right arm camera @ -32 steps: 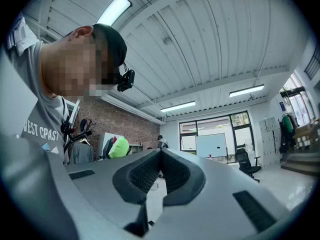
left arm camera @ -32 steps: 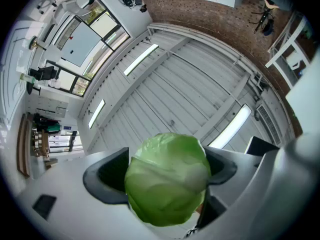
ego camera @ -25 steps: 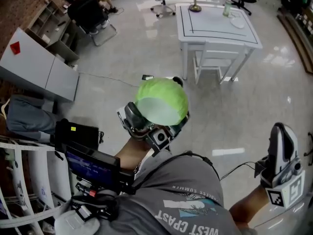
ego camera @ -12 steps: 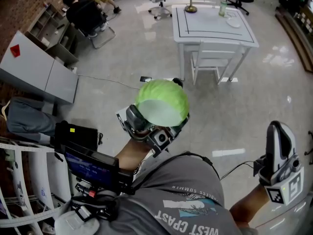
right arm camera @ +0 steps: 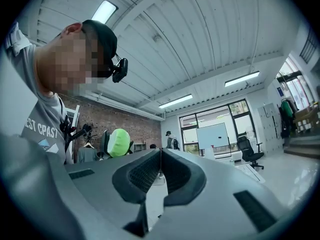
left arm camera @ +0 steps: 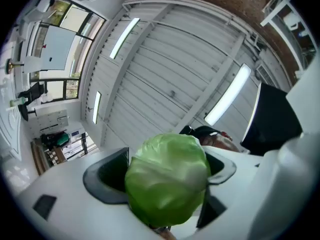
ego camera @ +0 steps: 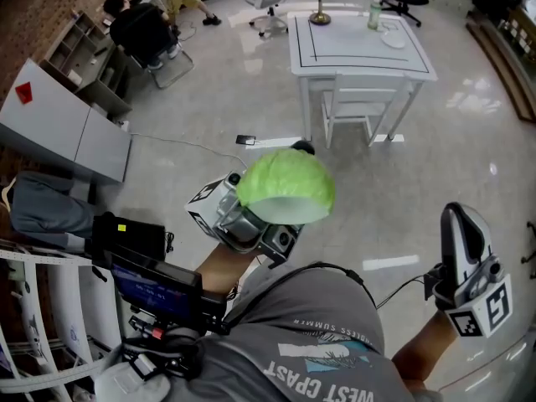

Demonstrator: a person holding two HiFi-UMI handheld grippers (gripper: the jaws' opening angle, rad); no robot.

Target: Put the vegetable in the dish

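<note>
Left gripper, held up in front of the person's chest near the middle of the head view, is clamped on a round green cabbage. Its jaws press on either side of the head and the cabbage hangs in the air above the pale floor. In the left gripper view the cabbage fills the gap between both dark pads, with white ceiling panels behind it.

Right gripper, at four o'clock in the head view, carries nothing. Its own view shows the two ribbed pads pressed flat together.

At twelve o'clock, well apart from the cabbage, stands a white table with a white chair tucked under its near edge. What looks like a small white dish rests near the table's far right corner, beside a bottle. A seated person is at eleven o'clock and a grey cabinet at nine o'clock.
</note>
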